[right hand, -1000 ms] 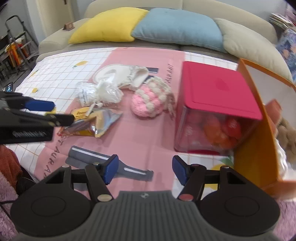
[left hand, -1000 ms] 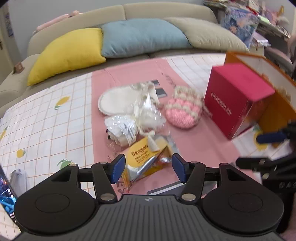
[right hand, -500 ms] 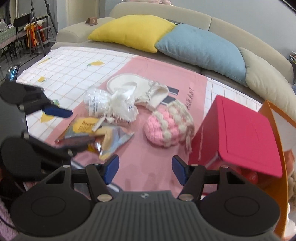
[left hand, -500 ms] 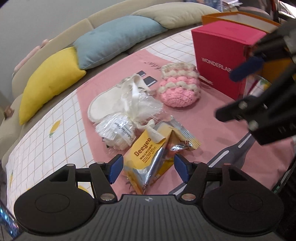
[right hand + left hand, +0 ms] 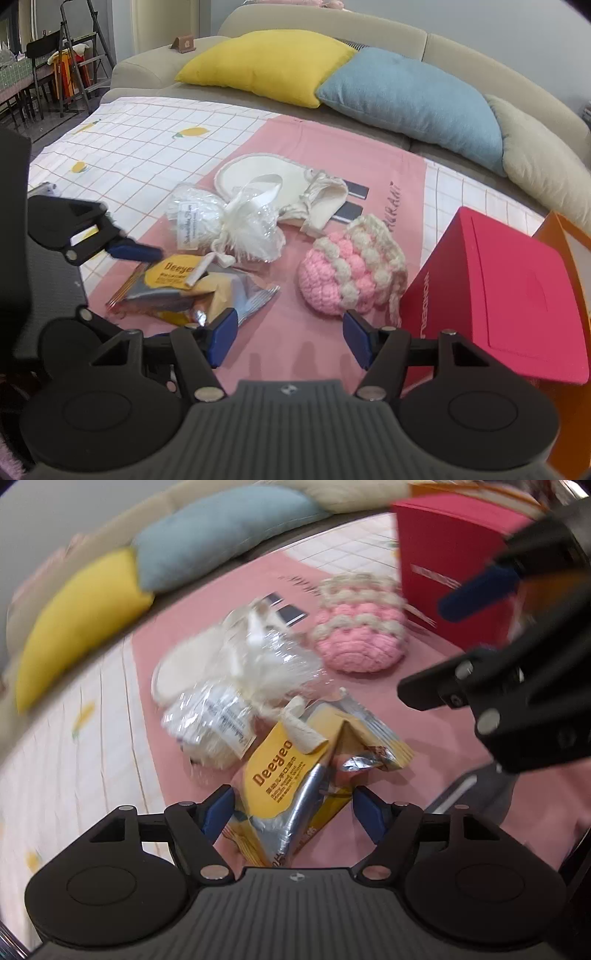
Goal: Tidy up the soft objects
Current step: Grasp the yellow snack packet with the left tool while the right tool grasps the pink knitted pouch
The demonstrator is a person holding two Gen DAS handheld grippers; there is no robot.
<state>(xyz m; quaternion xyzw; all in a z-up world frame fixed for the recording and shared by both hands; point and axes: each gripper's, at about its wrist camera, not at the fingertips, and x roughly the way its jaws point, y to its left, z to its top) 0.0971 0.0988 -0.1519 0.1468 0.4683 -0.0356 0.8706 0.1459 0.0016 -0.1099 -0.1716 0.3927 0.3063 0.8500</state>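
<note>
Three sofa cushions point(image 5: 413, 99), two yellow foil snack packets point(image 5: 173, 291), one crocheted pouch point(image 5: 351, 273), one red box point(image 5: 498, 299), one cellophane-wrapped bundle point(image 5: 225, 221), one cream slipper point(image 5: 255, 173).

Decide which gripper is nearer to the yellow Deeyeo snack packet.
Left. The left gripper straddles the yellow Deeyeo snack packet, its open jaws just widened around it; the right gripper hangs open over bare pink cloth beside it.

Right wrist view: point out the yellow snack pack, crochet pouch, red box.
snack pack point(image 5: 173, 275): right wrist view, yellow printed face
crochet pouch point(image 5: 332, 277): right wrist view, pink knitted body
red box point(image 5: 517, 295): right wrist view, top lid
</note>
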